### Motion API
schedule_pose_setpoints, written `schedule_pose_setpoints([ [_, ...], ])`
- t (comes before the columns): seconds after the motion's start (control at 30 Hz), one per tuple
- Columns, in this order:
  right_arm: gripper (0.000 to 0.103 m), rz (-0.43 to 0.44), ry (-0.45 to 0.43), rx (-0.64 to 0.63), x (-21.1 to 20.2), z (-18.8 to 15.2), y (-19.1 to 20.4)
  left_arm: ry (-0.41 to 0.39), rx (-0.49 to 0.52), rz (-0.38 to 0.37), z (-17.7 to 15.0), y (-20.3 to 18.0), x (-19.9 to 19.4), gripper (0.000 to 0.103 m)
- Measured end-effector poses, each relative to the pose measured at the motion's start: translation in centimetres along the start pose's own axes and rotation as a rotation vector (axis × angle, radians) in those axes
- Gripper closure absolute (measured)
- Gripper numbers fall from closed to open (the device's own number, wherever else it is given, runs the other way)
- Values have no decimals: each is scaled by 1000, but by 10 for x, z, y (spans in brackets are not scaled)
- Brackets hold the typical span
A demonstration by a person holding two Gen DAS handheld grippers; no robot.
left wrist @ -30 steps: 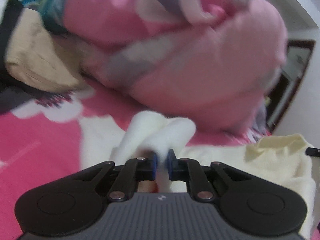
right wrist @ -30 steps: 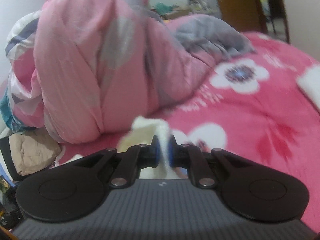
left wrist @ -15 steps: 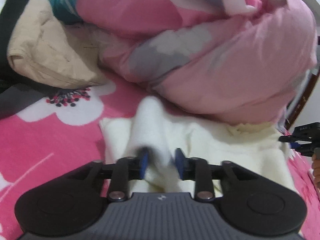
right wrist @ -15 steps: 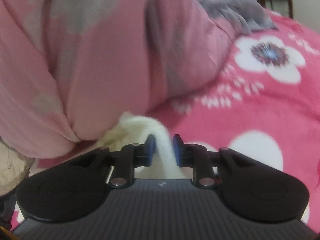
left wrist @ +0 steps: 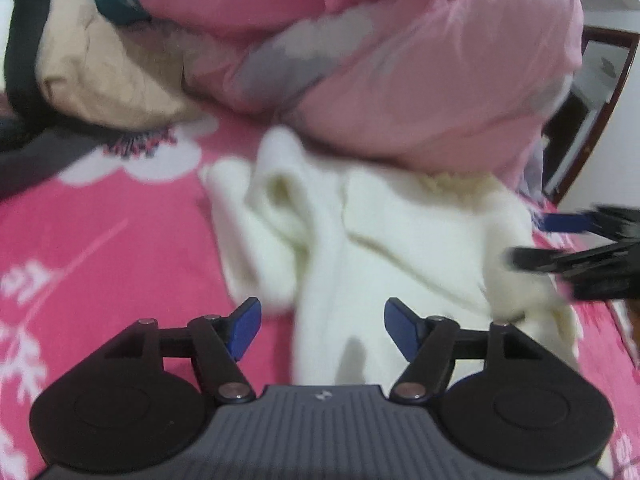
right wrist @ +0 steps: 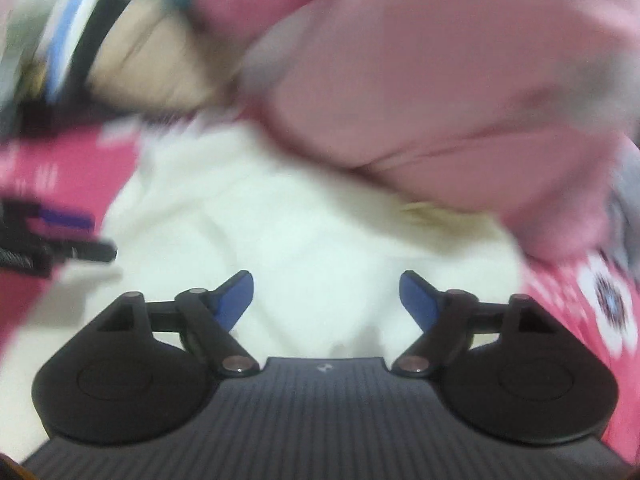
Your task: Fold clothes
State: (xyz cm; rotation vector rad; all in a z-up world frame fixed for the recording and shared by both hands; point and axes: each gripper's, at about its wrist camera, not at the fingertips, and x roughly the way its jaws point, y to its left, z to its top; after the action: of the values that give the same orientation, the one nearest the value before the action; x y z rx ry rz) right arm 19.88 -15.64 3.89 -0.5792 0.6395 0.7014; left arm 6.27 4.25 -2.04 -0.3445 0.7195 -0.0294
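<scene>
A cream fleece garment (left wrist: 380, 248) lies crumpled on the pink flowered bedspread (left wrist: 100, 248), just below a heap of pink quilt. My left gripper (left wrist: 322, 326) hangs over its near edge with jaws opening; the cloth lies between the blue pads, untouched by them. In the right wrist view, badly blurred, the same cream garment (right wrist: 304, 236) fills the middle, and my right gripper (right wrist: 326, 302) stands over it, jaws opening wide, pads clear of the cloth. Each gripper shows at the edge of the other's view: the right gripper (left wrist: 540, 240) and the left gripper (right wrist: 88, 236).
The bulky pink and grey quilt (left wrist: 400, 60) is piled right behind the garment. A beige garment (left wrist: 100, 76) with dark cloth beside it lies at the back left. A dark wooden bed frame (left wrist: 608, 80) stands at the far right.
Both grippers let go of the cream garment and opened wide; it dropped onto the bedspread. The right gripper swung across and rolled, coming in beside the left one.
</scene>
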Motion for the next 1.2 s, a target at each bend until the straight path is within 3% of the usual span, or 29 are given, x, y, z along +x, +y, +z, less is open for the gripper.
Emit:
schedule_pose_setpoints([
  [0.07,23,-25,73,-32,31,3,14,35,25,-8,-10,-5,-2,34],
  [0.13,29,-40,155,-29,62,3,16,58,55,-12,-19,-11,-3,34],
  [0.17,44,-40,190,12,74,1,12,61,73,-10,-23,-13,-3,34],
  [0.23,71,-12,179,126,75,-1,-4,49,118,-7,-30,-16,-5,34],
  [0.27,94,-44,170,166,71,-1,-9,40,141,-7,-33,-17,-5,34],
  [0.47,95,-165,-49,387,1,-2,-68,35,166,-42,-30,-8,-2,37],
  [0.57,95,-255,-162,526,-37,-7,-118,29,183,-57,-31,-3,0,42],
  [0.77,95,-421,-251,794,-79,-38,-229,20,199,-68,-30,2,1,49],
  [0.93,95,-441,-235,1041,-55,-88,-286,26,191,-73,-28,5,2,54],
  [1.03,90,-359,-173,1197,-16,-123,-297,31,194,-77,-27,6,1,54],
  [1.13,78,-346,-68,1347,12,-155,-292,38,202,-76,-27,5,0,54],
  [1.2,70,-333,-68,1413,-5,-171,-290,48,193,-83,-25,6,-1,52],
])
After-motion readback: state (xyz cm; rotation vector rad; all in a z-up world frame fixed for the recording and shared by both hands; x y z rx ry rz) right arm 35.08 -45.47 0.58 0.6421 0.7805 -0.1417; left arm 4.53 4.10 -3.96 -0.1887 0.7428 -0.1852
